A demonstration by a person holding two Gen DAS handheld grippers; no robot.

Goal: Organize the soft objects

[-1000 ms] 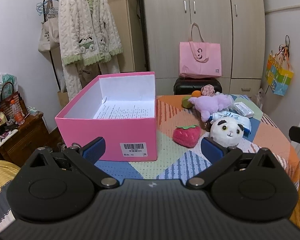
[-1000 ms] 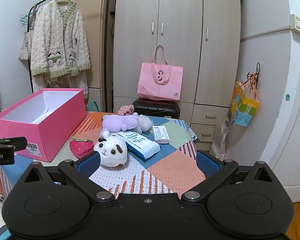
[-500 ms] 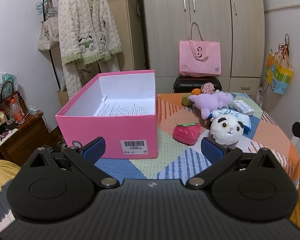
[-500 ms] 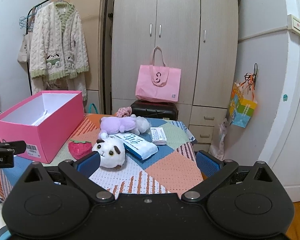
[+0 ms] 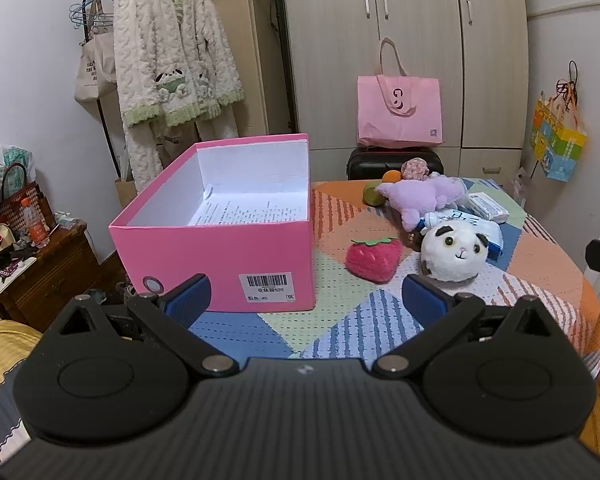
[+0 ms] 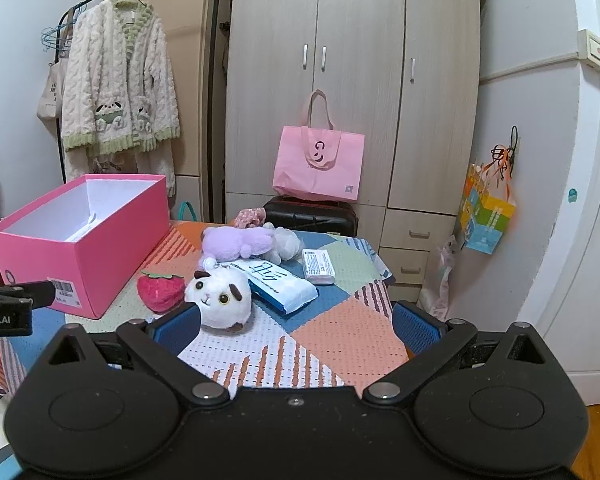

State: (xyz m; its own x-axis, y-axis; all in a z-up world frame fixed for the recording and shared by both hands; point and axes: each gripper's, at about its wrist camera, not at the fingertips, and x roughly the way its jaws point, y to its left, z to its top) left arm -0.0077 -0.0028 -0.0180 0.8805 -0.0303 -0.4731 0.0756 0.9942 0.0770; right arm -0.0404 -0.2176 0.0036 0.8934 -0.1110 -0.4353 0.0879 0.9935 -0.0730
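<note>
Both the left tongs (image 5: 306, 300) and right tongs (image 6: 296, 322) are spread wide, released and touching nothing, above the counter (image 6: 352, 336). The pink box (image 5: 220, 240) stands open at left; beside it lie the strawberry plush (image 5: 374, 258), white panda plush (image 6: 220, 298) and purple plush (image 6: 236, 242), with tissue packs (image 6: 282, 284) close behind.

A pale wood wardrobe (image 6: 352, 80) fills the back wall beside a clothes rack (image 5: 100, 40)

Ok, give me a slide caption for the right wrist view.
Open right gripper faces a panda plush, strawberry plush and purple plush beside the pink box.
</note>
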